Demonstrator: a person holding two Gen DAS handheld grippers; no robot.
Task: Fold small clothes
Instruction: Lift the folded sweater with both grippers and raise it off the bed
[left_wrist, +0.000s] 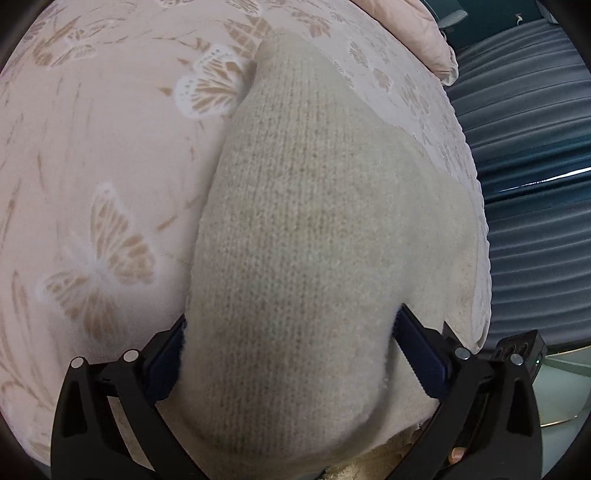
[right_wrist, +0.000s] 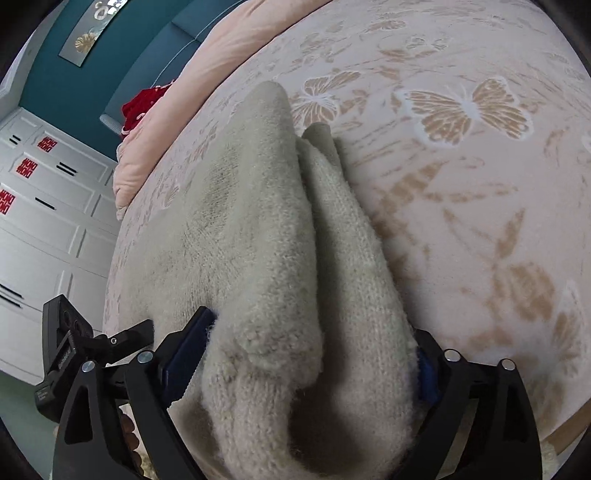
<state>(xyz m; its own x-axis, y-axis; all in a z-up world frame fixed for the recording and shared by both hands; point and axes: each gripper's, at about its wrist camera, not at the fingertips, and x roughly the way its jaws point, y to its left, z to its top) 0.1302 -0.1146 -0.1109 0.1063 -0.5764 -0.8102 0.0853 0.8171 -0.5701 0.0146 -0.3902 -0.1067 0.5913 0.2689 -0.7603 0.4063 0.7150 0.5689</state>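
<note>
One cream knitted garment (left_wrist: 295, 229) is in view, a single piece seen by both wrist cameras. It lies on the bed cover (left_wrist: 103, 155), close to the bed edge that faces the blue ribbed upholstery (left_wrist: 524, 147). In the right wrist view the garment (right_wrist: 251, 229) is doubled, with two raised folds running side by side away from the camera.

Two grippers are present. The left gripper (left_wrist: 291, 354) is partly closed: a thick bunch of knit fills the gap between its two blue-padded fingers (left_wrist: 417, 354), and both pads press against the fabric. The right gripper (right_wrist: 306, 354) is in the same condition, holding a bunched double layer of the garment between its fingers (right_wrist: 184, 354), with the jaws kept fairly wide by the bulk of the cloth.

The bed cover (right_wrist: 461, 221) is pale pink with several butterfly motifs. One pink quilt (right_wrist: 155, 147) lies bunched along the far edge of the bed. One red item (right_wrist: 142, 105) rests beyond the quilt; what it is cannot be told. White cabinet doors (right_wrist: 48, 206) with red labels stand beside the bed, and a teal wall (right_wrist: 66, 85) rises behind them.
</note>
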